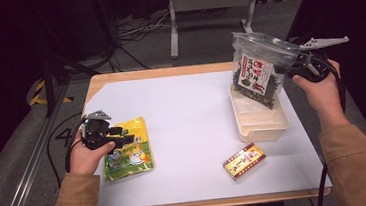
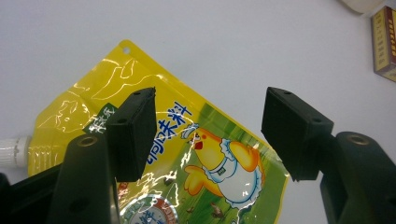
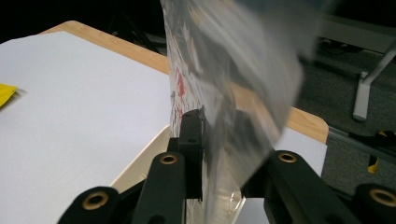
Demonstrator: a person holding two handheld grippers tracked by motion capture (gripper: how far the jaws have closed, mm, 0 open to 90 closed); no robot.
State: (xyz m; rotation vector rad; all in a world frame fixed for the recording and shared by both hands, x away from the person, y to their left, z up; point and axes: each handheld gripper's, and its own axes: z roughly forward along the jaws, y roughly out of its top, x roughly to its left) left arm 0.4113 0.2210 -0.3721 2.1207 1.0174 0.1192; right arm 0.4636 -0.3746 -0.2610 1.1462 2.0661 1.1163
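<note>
The right gripper holds a clear zip bag of dark dried food with a white and red label, its jaws pinching the bag's side edge; in the right gripper view the bag stands between the two black jaws, which press against its film from both sides. The bag hangs upright with its lower end inside a cream tray at the right side of the white table. The left gripper rests low over a yellow pouch lying flat near the table's left front corner. In the left gripper view its jaws stand apart with the pouch beneath them, neither pad pressing on it, and the pouch's clear spout cap pokes out at the left edge. A small red and yellow box lies on the table in front of the tray, well apart from both grippers.
</note>
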